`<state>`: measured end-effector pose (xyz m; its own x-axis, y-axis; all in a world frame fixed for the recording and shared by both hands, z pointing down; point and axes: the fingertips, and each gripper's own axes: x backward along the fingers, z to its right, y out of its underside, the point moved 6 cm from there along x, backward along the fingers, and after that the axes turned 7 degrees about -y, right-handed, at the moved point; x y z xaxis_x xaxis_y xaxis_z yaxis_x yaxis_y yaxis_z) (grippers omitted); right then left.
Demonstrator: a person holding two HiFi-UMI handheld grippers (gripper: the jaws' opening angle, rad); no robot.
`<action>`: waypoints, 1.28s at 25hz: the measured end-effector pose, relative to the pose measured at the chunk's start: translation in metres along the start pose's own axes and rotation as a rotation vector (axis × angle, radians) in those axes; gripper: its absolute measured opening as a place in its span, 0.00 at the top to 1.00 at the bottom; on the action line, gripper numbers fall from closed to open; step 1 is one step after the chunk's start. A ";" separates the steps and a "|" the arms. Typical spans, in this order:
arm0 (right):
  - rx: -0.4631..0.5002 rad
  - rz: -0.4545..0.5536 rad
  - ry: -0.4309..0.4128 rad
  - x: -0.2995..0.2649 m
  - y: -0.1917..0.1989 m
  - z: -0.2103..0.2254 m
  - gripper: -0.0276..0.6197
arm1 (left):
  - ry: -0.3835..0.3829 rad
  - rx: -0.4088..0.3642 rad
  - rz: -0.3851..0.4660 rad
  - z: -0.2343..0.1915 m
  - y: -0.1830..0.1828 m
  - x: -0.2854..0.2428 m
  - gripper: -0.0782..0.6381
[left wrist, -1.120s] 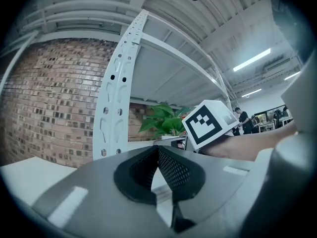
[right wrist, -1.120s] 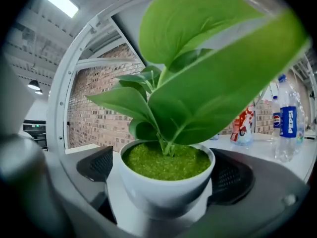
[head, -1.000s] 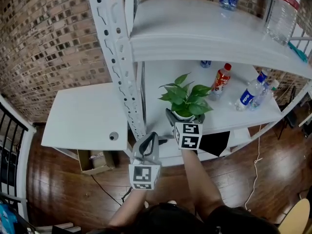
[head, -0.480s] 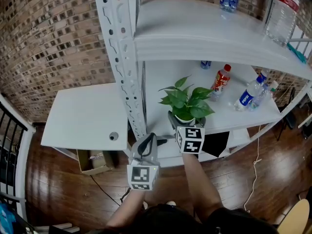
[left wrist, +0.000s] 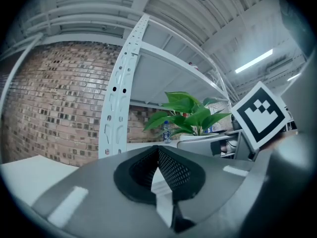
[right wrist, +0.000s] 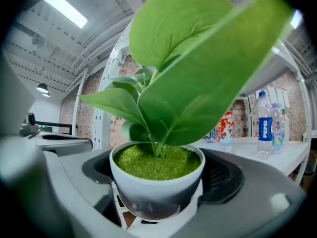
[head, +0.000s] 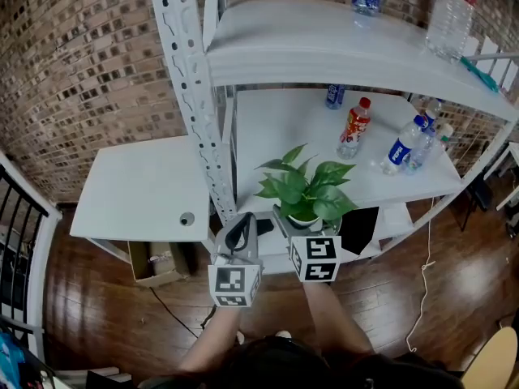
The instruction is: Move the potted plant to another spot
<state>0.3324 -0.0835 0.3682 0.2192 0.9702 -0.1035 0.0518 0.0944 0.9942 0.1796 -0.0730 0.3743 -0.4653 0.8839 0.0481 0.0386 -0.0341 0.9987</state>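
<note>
The potted plant (head: 304, 191) has broad green leaves and a white pot (right wrist: 157, 180) filled with green moss. My right gripper (head: 303, 219) is shut on the pot, with one jaw on each side of it. It holds the plant upright at the front edge of the middle shelf board (head: 284, 128). In the right gripper view the pot hangs between the jaws and the leaves fill the top of the picture. My left gripper (head: 240, 232) is shut and empty, just left of the plant and by the shelf post (head: 195, 96). From the left gripper (left wrist: 158, 170) view the plant (left wrist: 190, 118) shows to the right.
A red bottle (head: 351, 128) and blue-labelled bottles (head: 399, 148) stand at the back right of the middle shelf. More bottles stand on the top shelf (head: 324, 39). A white desk (head: 138, 193) adjoins the rack on the left. A cardboard box (head: 158, 262) lies on the wooden floor.
My right gripper has drawn the plant back from the middle of the shelf board to its front edge. The left gripper has stayed where it was.
</note>
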 end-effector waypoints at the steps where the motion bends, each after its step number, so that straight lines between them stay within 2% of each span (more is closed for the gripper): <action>1: 0.000 0.000 -0.010 0.008 0.002 -0.004 0.19 | -0.008 0.003 0.002 0.002 -0.001 0.004 0.88; 9: 0.011 -0.001 -0.122 0.047 0.014 -0.054 0.19 | -0.144 0.015 0.000 -0.010 0.003 0.050 0.88; 16: 0.017 -0.013 -0.246 0.042 0.020 -0.128 0.19 | -0.239 0.019 -0.012 -0.056 0.010 0.086 0.88; 19: 0.028 -0.004 -0.292 0.025 0.014 -0.170 0.19 | -0.276 0.032 -0.013 -0.096 0.015 0.094 0.88; 22: 0.029 -0.005 -0.302 -0.009 0.015 -0.210 0.19 | -0.309 0.041 -0.026 -0.149 0.020 0.099 0.88; 28: 0.012 -0.010 -0.287 -0.091 0.023 -0.294 0.19 | -0.338 0.021 -0.079 -0.274 0.034 0.103 0.88; 32: 0.004 -0.002 -0.253 -0.159 0.044 -0.338 0.19 | -0.326 0.003 -0.094 -0.348 0.051 0.094 0.88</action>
<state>-0.0289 -0.1578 0.4387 0.4563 0.8830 -0.1104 0.0561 0.0953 0.9939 -0.1697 -0.1536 0.4359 -0.1593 0.9858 -0.0532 0.0120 0.0558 0.9984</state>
